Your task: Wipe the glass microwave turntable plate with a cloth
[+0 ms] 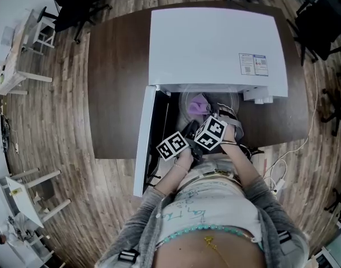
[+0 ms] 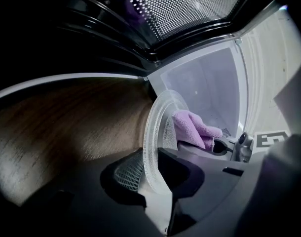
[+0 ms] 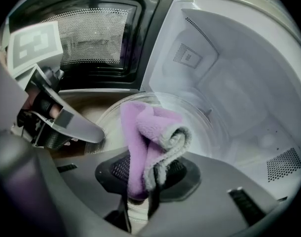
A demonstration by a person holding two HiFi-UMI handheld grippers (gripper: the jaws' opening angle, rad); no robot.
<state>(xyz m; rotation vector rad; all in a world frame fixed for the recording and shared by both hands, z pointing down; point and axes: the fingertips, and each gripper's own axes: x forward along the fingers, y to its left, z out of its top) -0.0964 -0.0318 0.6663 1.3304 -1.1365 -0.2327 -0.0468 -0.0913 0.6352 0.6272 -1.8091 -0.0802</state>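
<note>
My left gripper (image 2: 153, 181) is clamped on the rim of the round clear glass turntable plate (image 2: 158, 127), which stands tilted on edge at the mouth of the white microwave oven (image 1: 215, 43). My right gripper (image 3: 140, 201) pinches the folded purple microfibre cloth (image 3: 140, 132), and the cloth lies against the plate's face. The oven's open door (image 1: 143, 144) with its perforated window stands close on my left and reaches past the near edge of the dark brown desk (image 1: 114, 94). A white cable (image 1: 276, 166) trails off the desk's right near corner. Around the desk are a wood-plank floor (image 1: 58, 149) and black office chairs (image 1: 75, 4).
</note>
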